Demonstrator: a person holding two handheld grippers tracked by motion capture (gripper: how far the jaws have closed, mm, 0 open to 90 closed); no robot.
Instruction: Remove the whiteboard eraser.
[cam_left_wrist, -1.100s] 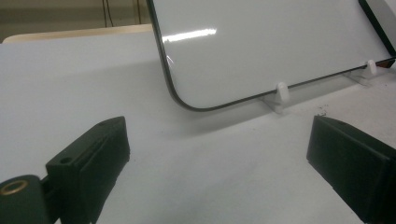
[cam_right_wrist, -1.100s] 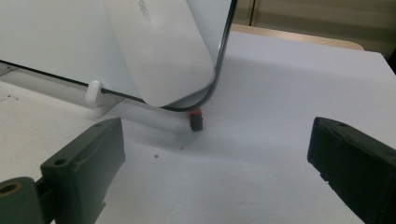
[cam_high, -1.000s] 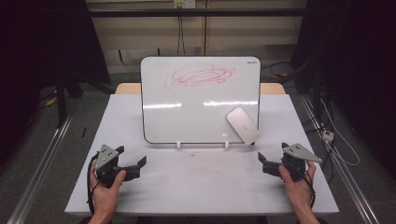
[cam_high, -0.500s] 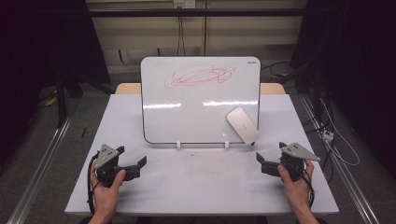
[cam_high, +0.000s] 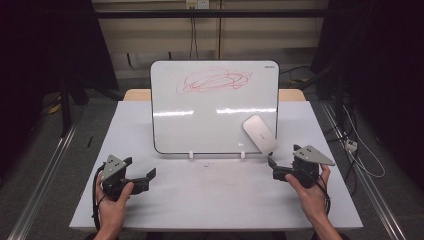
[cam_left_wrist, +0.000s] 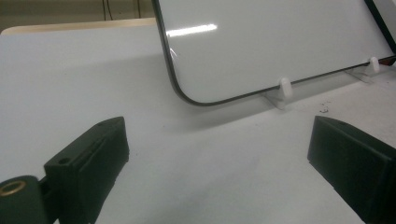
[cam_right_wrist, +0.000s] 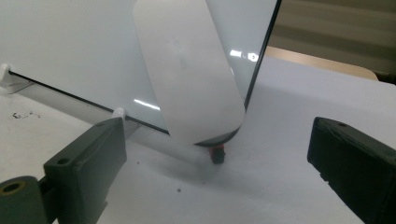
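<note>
A whiteboard (cam_high: 215, 110) stands upright on small white feet (cam_left_wrist: 285, 87) at the middle of the white table (cam_high: 215, 200), with a red scribble (cam_high: 215, 81) near its top. A white oval eraser (cam_high: 260, 133) clings to its lower right corner. My right gripper (cam_high: 274, 169) hovers just in front of that corner, open; its jaws have just been closing a little with nothing between them. In the right gripper view the eraser (cam_right_wrist: 187, 74) lies straight ahead of the gripper (cam_right_wrist: 217, 158), with a small red and black piece (cam_right_wrist: 217, 153) under it. My left gripper (cam_high: 140, 169) is open near the board's lower left corner (cam_left_wrist: 187, 93).
A wooden tabletop edge (cam_high: 292, 95) shows behind the board. Cables (cam_high: 360, 155) trail on the floor to the right, and metal rails (cam_high: 45, 180) run along both sides of the table. Small dark specks (cam_right_wrist: 21, 114) lie on the table by the board's foot.
My right gripper has lifted slightly and moved toward the board's lower right corner. The left gripper has stayed where it was.
</note>
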